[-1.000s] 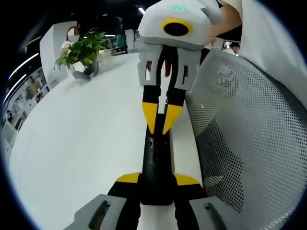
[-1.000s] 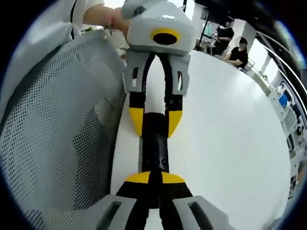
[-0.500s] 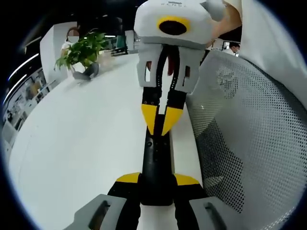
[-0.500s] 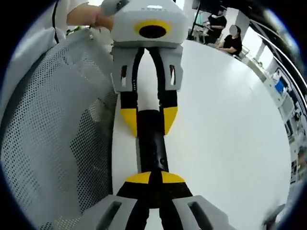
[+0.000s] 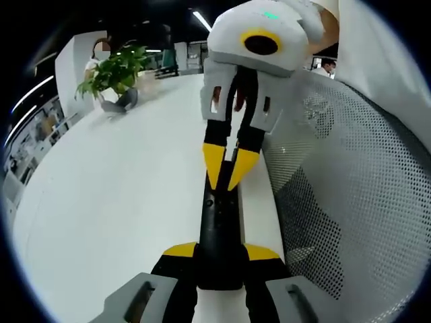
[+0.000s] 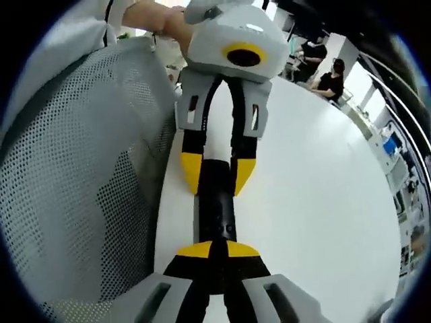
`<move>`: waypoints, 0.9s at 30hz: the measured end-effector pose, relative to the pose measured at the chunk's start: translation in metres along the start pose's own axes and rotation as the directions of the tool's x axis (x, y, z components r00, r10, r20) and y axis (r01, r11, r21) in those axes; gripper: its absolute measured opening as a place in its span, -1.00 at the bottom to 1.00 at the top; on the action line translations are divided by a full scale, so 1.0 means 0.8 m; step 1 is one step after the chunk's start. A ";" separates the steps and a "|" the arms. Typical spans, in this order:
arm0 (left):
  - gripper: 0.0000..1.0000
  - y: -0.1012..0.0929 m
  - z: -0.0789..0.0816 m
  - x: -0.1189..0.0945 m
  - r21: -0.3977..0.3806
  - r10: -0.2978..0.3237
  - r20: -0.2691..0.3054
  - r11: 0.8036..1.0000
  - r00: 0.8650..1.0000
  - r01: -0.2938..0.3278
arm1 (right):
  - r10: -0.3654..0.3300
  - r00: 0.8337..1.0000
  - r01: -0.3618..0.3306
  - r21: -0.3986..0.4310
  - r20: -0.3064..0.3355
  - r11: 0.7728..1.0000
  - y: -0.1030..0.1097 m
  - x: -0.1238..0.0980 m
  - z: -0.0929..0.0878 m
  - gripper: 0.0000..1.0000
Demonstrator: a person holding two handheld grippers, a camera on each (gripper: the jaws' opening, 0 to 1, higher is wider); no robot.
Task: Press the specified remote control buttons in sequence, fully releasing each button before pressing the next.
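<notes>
Here, black remote control (image 5: 219, 229) held lengthwise along the near edge of white table (image 5: 114, 202), lower end clamped between the yellow-tipped jaws of left gripper (image 5: 220, 256) at bottom of left gripper view. Buttons on remote hard to make out: only a couple of faint marks on the dark face, no labels legible. In the same view, right gripper (image 5: 227, 176) entering from above, yellow tips drawn together into a narrow V with points down at the remote's far end; contact with a button cannot be confirmed, tip ends merging with the dark casing. In right gripper view, same remote (image 6: 217, 202) seen from the opposite end, right gripper (image 6: 213, 253) at bottom with jaws closed tip to tip over the remote's near end, nothing gripped between them. Left gripper (image 6: 217, 171) there at the far end, jaws either side of the remote. Grey mesh chair back (image 5: 350, 195) just beside table edge, partly cut off by frame. Potted plant (image 5: 114, 70) at far side of table. Seated person (image 6: 332, 77) at table's far end, small and indistinct.
</notes>
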State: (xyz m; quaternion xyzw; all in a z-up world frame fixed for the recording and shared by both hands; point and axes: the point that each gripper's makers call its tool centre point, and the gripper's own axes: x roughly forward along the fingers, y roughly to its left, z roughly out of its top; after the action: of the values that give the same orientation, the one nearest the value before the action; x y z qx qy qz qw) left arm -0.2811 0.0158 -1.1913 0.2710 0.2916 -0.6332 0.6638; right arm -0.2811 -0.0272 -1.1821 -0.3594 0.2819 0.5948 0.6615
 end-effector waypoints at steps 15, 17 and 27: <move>-0.51 0.000 -0.001 0.001 -0.003 0.003 0.004 1.000 1.000 -0.003 | 0.123 0.985 -0.125 -0.008 -0.124 0.992 -0.001 0.004 0.003 -0.97; -0.51 0.000 0.000 0.001 -0.003 0.002 0.003 1.000 1.000 -0.002 | 0.168 0.973 -0.173 -0.018 -0.159 0.985 0.000 0.004 0.003 -0.97; -0.51 0.001 0.001 0.000 -0.002 0.000 0.003 1.000 1.000 0.000 | 0.115 0.990 -0.111 0.051 -0.086 0.993 -0.003 0.003 0.003 -0.97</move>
State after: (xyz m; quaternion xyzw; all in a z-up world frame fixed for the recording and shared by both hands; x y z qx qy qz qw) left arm -0.2806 0.0151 -1.1909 0.2692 0.2912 -0.6335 0.6644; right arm -0.2788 -0.0238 -1.1823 -0.3536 0.3442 0.6081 0.6218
